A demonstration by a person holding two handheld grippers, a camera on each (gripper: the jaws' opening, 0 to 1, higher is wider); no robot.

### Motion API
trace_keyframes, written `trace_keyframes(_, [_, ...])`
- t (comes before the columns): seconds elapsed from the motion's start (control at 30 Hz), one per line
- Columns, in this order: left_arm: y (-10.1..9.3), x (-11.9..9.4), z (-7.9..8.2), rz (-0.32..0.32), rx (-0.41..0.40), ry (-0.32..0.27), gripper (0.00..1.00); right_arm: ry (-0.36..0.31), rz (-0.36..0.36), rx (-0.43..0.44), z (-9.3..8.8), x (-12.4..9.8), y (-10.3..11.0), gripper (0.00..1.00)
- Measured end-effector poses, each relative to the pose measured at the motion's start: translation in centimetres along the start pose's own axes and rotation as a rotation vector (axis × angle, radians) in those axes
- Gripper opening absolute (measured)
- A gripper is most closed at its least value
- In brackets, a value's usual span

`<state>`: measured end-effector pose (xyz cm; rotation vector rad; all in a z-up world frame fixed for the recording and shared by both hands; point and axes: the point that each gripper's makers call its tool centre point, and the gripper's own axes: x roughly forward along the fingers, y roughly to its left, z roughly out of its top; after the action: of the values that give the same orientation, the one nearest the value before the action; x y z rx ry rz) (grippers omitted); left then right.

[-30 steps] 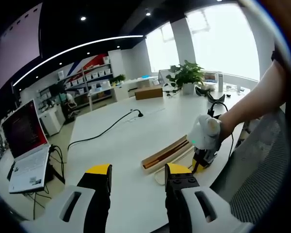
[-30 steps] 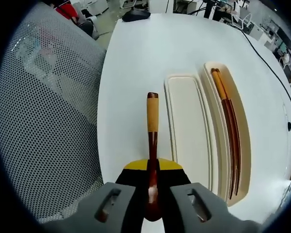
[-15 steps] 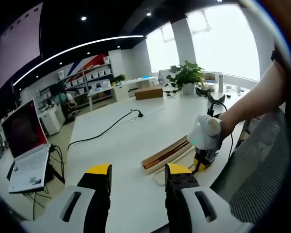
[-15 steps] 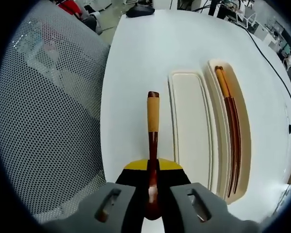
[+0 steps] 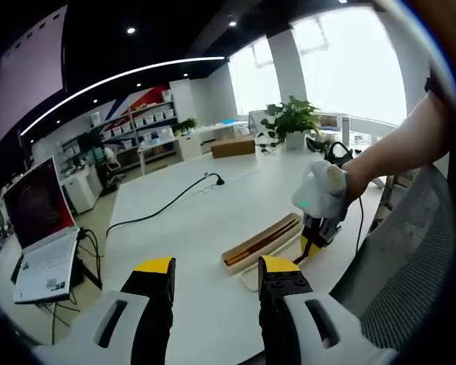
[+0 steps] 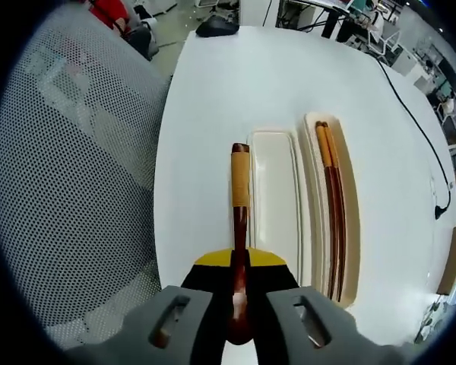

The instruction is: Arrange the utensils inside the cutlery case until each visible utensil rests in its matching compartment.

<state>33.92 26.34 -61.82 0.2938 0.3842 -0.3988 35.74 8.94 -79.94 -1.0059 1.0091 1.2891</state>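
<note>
On the white worktop (image 5: 205, 220), seen from the left gripper view, a laptop (image 5: 38, 228) sits at far left, a black cable (image 5: 163, 204) trails across the middle, and the cutlery case (image 5: 262, 245) lies toward the right edge with a potted plant (image 5: 292, 122) far behind it. The left gripper (image 5: 213, 285) hangs over the near edge, jaws spread with nothing between them. The right gripper (image 5: 317, 228) hovers just beyond the case. From the right gripper view, a mesh chair back (image 6: 68, 175) fills the left; the jaws of the right gripper (image 6: 239, 293) pinch a wooden-handled utensil (image 6: 239, 220), held above the worktop just beside the case's (image 6: 304, 220) bare wide compartment. Chopsticks (image 6: 333, 205) rest in the narrow compartment at right.
</note>
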Motion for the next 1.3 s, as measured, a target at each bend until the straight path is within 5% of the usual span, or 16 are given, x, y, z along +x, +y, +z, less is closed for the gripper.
trace_keyframes(1.3, [-0.1,0.2,-0.2,-0.013,-0.012,0.013,0.44,-0.031,-0.121,-0.022,1.3,-1.7,-6.3,0.01])
